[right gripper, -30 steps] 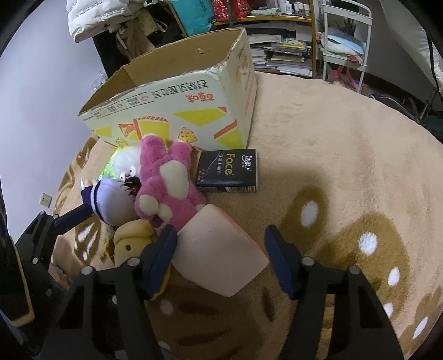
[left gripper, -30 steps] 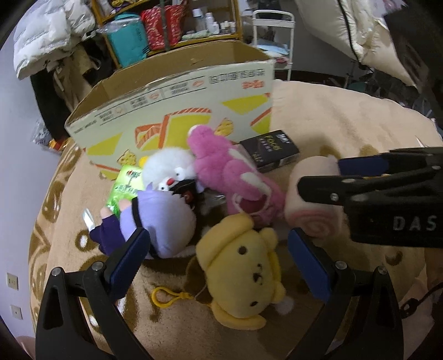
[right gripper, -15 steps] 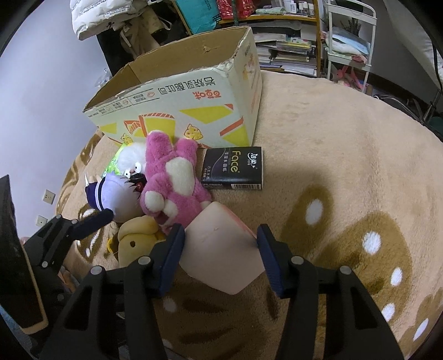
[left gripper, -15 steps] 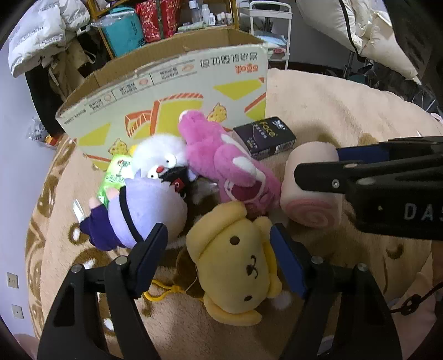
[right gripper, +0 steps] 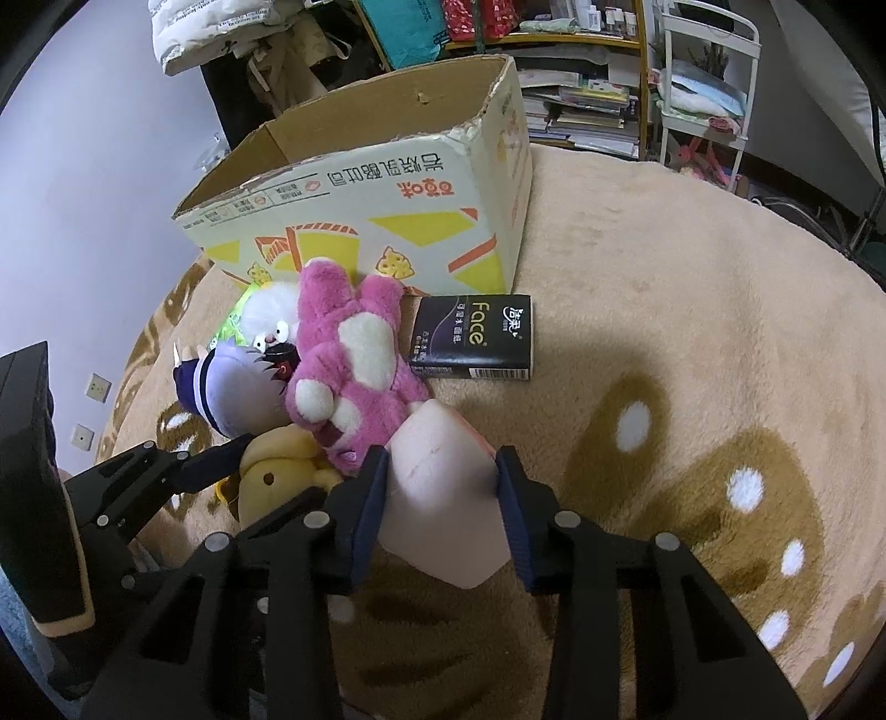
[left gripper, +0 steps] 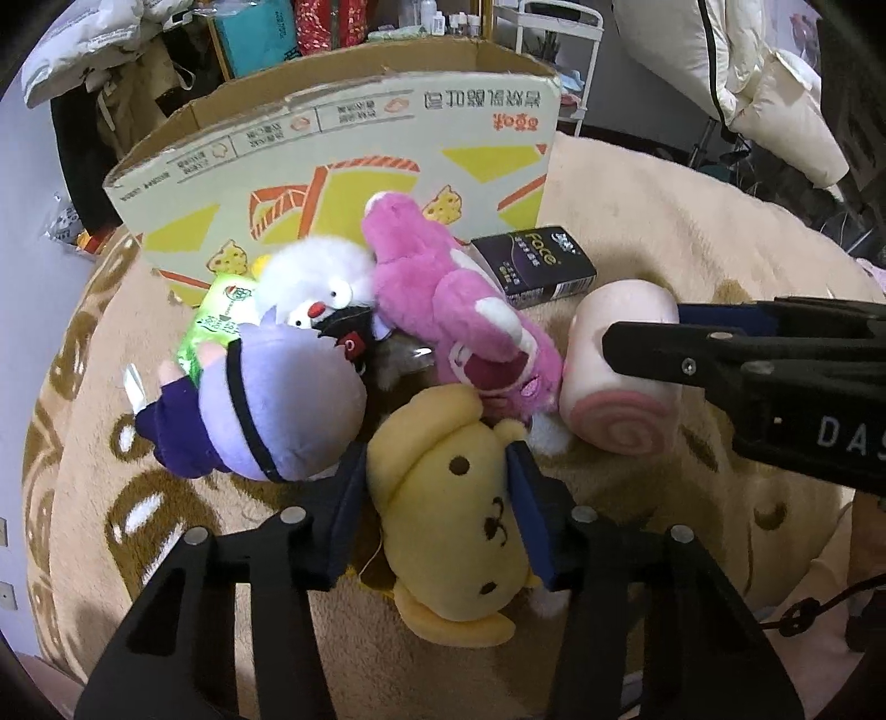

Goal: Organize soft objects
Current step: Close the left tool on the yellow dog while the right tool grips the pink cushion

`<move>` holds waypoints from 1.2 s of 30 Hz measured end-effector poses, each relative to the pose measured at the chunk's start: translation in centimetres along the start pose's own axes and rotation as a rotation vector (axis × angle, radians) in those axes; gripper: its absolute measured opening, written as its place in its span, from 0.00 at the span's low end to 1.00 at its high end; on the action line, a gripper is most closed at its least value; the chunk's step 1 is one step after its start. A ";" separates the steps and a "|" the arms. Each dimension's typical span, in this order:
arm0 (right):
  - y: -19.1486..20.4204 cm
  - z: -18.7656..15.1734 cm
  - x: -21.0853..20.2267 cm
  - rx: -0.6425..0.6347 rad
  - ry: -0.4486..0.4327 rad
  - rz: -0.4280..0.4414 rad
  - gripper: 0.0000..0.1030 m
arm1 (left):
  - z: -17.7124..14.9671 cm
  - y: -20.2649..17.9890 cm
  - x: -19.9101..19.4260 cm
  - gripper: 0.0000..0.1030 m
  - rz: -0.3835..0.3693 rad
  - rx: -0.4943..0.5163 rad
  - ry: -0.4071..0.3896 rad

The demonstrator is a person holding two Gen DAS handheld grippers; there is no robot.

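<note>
Both grippers gripping plush toys — pickup step under way.
Left gripper (left gripper: 437, 487) fingers clamp the yellow dog plush (left gripper: 454, 509); right gripper (right gripper: 440, 498) fingers clamp the pink roll plush (right gripper: 443, 498) — next, lift both into the cardboard box (right gripper: 387, 183).

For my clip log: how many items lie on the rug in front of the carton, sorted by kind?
Plush toys: 5, namely yellow dog, purple doll, white bird, pink bear, pink roll
Tissue packs: 2, namely black pack, green pack
Total: 7

A beige rug (right gripper: 692, 310) with brown patches and white spots covers the floor. Behind stand a cluttered wooden shelf (right gripper: 587, 39), a white trolley (right gripper: 703, 83), perhaps metal, and a pale wall (right gripper: 94, 155)
</note>
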State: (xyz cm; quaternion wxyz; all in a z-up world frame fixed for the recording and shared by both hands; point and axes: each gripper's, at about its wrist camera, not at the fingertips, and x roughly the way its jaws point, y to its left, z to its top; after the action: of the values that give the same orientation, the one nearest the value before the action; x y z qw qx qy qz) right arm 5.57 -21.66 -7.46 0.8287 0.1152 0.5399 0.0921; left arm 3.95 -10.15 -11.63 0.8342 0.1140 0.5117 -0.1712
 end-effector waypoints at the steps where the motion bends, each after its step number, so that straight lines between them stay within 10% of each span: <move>1: 0.1 0.0 -0.1 -0.003 -0.004 -0.002 0.37 | -0.1 0.1 -0.2 0.46 0.003 -0.002 -0.010; 36: 6.9 0.5 -11.6 -0.227 -0.577 -0.147 0.25 | -0.1 6.1 -15.5 0.44 0.312 -0.084 -0.616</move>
State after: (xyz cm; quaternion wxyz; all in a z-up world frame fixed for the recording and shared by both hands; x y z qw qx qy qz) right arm 1.14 -18.37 4.88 0.9597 0.0041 0.2756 0.0549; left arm -0.11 -1.93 2.26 0.9695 0.0994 0.2189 -0.0466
